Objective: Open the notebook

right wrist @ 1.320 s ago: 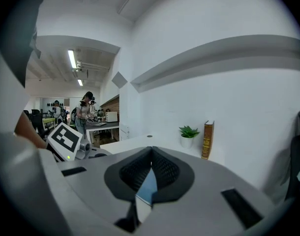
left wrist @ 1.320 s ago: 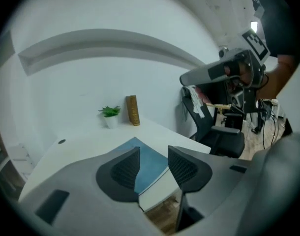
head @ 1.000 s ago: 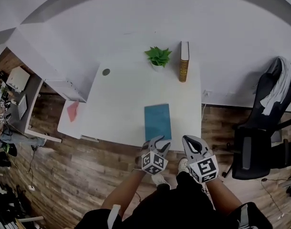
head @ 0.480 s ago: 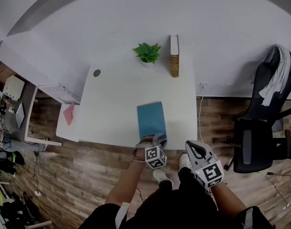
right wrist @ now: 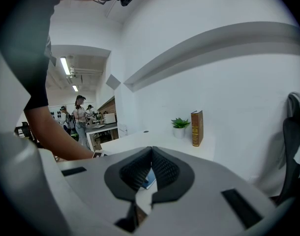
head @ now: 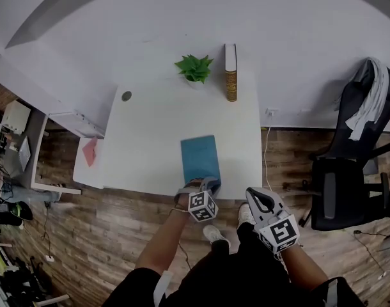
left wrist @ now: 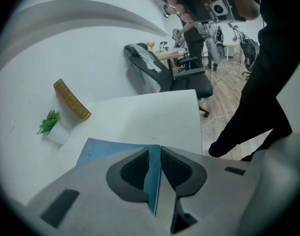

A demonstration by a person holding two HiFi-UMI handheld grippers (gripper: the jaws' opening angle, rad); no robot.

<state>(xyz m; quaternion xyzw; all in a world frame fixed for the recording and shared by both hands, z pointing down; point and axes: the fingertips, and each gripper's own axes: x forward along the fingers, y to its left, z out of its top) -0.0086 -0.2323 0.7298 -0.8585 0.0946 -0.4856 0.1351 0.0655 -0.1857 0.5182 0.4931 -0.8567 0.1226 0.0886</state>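
A blue notebook [head: 199, 157] lies flat near the front edge of the white table [head: 150, 133]. My left gripper [head: 204, 187] points steeply down at the notebook's near edge. In the left gripper view the blue cover [left wrist: 110, 150] runs up between the jaws of the left gripper [left wrist: 154, 150], which are closing; the pads [left wrist: 133, 171] stand close on either side of it, a little apart. My right gripper [head: 262, 200] hangs off the table's front, to the right of the notebook, shut with nothing in it [right wrist: 151, 150]. A sliver of the notebook [right wrist: 149, 178] shows behind its pads.
A potted green plant [head: 194, 68] and an upright brown book [head: 230, 72] stand at the table's back by the wall. A black office chair [head: 348, 171] with cloth over it is to the right. A low side desk [head: 86, 165] with a red item sits left.
My left gripper came down from in front of the table onto the notebook's near edge, rolled, and its jaws narrowed around the cover. The right gripper drifted slightly right.
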